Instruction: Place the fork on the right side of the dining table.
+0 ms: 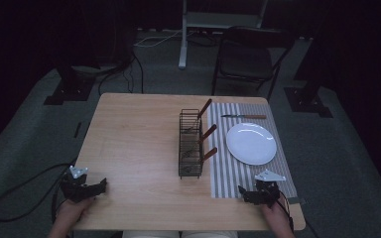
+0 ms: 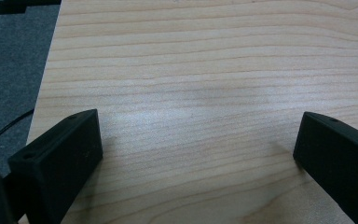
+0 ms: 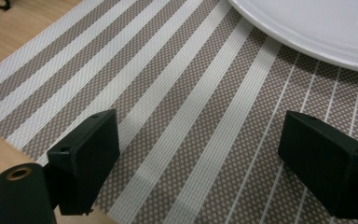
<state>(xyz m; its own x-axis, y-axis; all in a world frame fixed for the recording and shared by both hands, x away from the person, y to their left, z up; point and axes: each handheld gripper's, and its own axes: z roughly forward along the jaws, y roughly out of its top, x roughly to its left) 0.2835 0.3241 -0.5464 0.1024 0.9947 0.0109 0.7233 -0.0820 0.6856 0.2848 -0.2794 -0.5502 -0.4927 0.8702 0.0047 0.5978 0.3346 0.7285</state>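
A wide part of the wooden table (image 1: 134, 148) is lying bare, giving free passage left of the wire rack (image 1: 190, 144). The rack, holding wooden-handled utensils (image 1: 208, 133), is standing as a barrier before the striped placemat (image 1: 228, 173), where the white plate (image 1: 251, 143) and a knife (image 1: 243, 117) are taking room.

left tool (image 1: 102, 186) open, right tool (image 1: 242, 191) open

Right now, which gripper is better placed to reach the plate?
Right. The right gripper rests on the striped placemat just below the white plate, jaws open; the left gripper sits across the table.
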